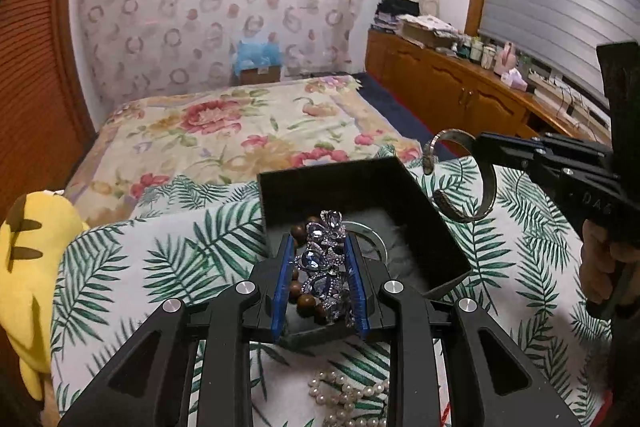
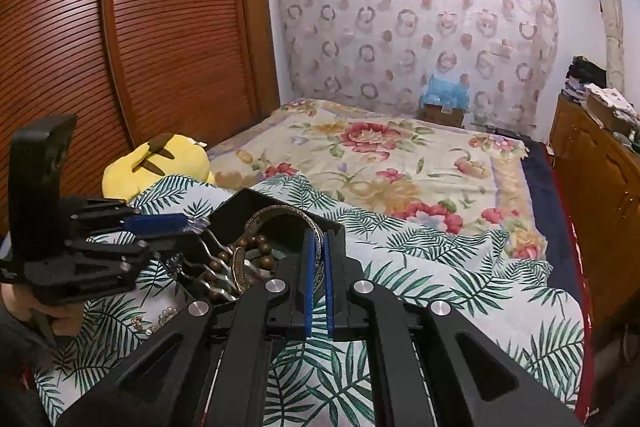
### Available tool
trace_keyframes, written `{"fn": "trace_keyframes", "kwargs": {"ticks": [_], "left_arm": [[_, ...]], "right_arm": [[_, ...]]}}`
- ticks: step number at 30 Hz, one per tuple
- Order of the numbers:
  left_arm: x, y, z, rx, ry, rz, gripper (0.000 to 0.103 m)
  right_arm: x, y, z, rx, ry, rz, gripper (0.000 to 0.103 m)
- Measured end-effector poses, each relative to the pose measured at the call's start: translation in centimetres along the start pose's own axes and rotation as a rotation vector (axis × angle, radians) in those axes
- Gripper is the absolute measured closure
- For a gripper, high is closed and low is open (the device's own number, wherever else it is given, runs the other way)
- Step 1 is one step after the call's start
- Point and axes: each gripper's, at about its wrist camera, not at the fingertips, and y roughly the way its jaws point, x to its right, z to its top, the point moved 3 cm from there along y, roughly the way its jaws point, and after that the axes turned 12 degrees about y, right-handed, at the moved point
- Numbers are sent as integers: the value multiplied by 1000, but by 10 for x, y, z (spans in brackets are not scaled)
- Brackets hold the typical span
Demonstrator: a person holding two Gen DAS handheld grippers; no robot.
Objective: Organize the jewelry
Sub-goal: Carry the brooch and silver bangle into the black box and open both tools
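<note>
A black open jewelry box [image 1: 424,223] sits on the palm-leaf cloth; it also shows in the right wrist view [image 2: 240,205]. My left gripper [image 1: 320,247] is shut on a blue-stone crystal piece [image 1: 324,259], held over the box's near edge. Brown wooden beads [image 1: 306,301] lie in the box under it. My right gripper [image 2: 319,239] is shut on a silver cuff bangle [image 2: 280,213], held above the box's right side; the bangle also shows in the left wrist view [image 1: 486,183]. A pearl necklace [image 1: 348,397] lies on the cloth in front of the box.
A yellow plush toy [image 1: 32,267] lies left of the cloth. The floral bedspread [image 1: 240,135] stretches behind the box. A wooden cabinet [image 1: 460,87] with clutter on top runs along the right wall. A slatted wardrobe door [image 2: 160,47] stands at the left.
</note>
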Motion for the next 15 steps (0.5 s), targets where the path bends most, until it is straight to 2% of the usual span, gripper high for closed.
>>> {"fn": "trace_keyframes", "kwargs": {"ticks": [9, 15], "left_arm": [[1, 1, -2, 12, -10, -35, 78], [-5, -14, 3, 49, -14, -20, 78]], "right_arm": [[-15, 22, -12, -58, -28, 32, 98], [-28, 33, -21, -97, -56, 37, 97]]}}
